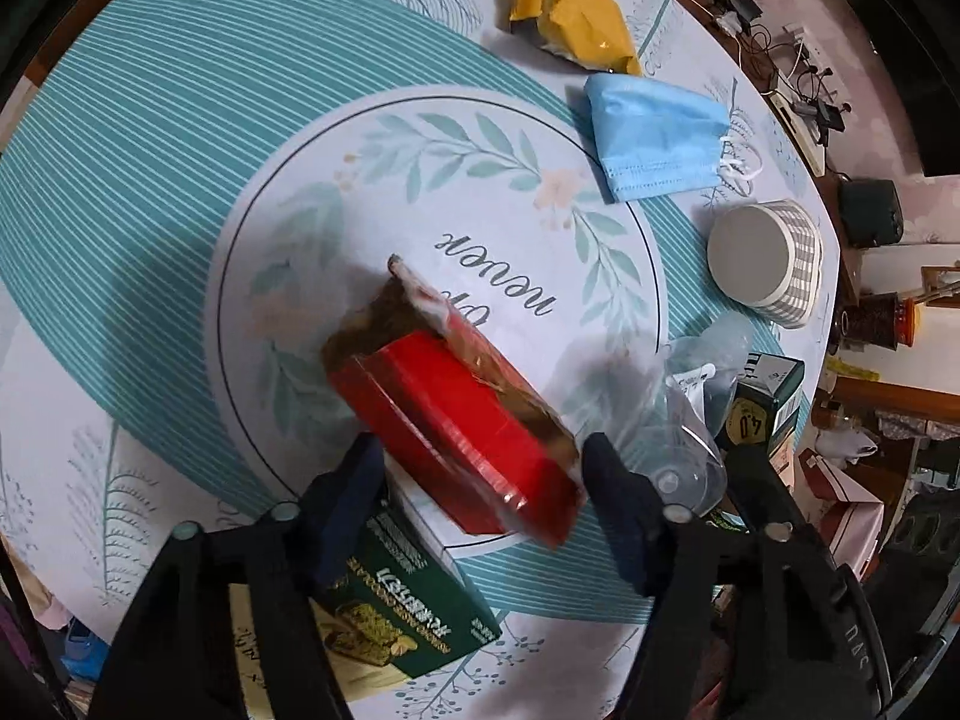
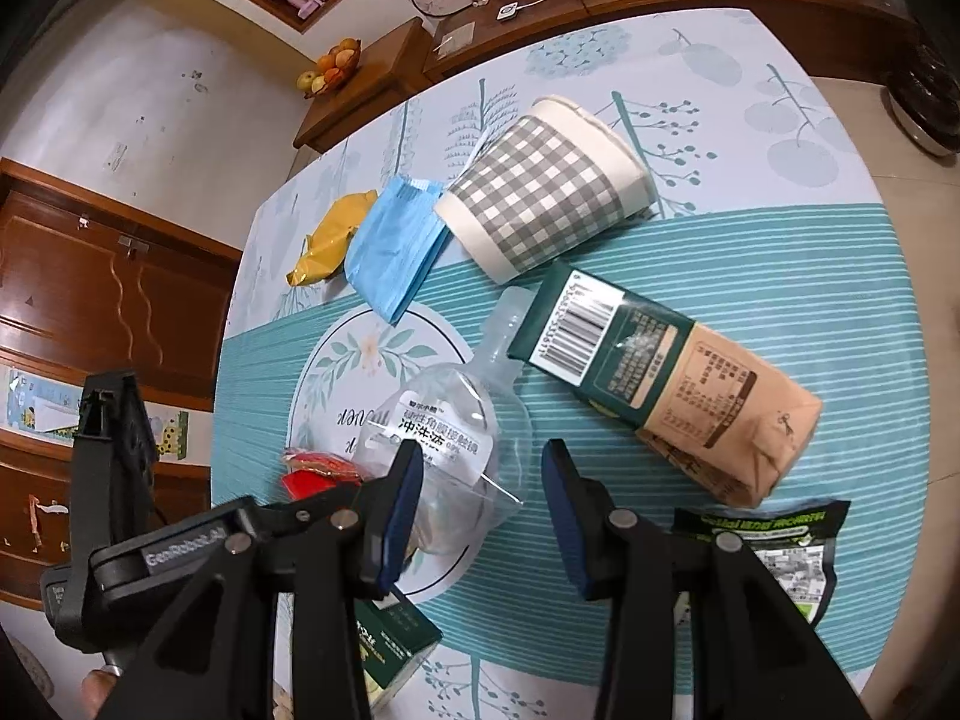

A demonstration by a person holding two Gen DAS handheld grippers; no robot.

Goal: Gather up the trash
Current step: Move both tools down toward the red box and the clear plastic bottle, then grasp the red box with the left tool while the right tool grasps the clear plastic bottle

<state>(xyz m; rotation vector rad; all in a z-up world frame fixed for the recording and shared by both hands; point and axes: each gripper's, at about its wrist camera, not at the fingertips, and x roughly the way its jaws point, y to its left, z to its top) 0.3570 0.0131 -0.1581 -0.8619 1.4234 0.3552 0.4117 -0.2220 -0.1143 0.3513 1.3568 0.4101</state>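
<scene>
A red box in clear crumpled wrap lies tilted between the fingers of my left gripper, its near end over a green biscuit box. Both pads touch the red box's sides, so the gripper is shut on it. My right gripper stands open just above a clear plastic pouch with a white label. The pouch's near corner reaches in between the fingers, and the left finger covers part of it. The red box shows beside that finger. Other trash: a yellow wrapper, a blue face mask and a checked paper cup on its side.
The table wears a teal striped cloth with a round leaf print. A green and tan carton lies right of the pouch, and a dark snack bag sits by my right finger. Wooden cabinets with cables stand beyond the table's far edge.
</scene>
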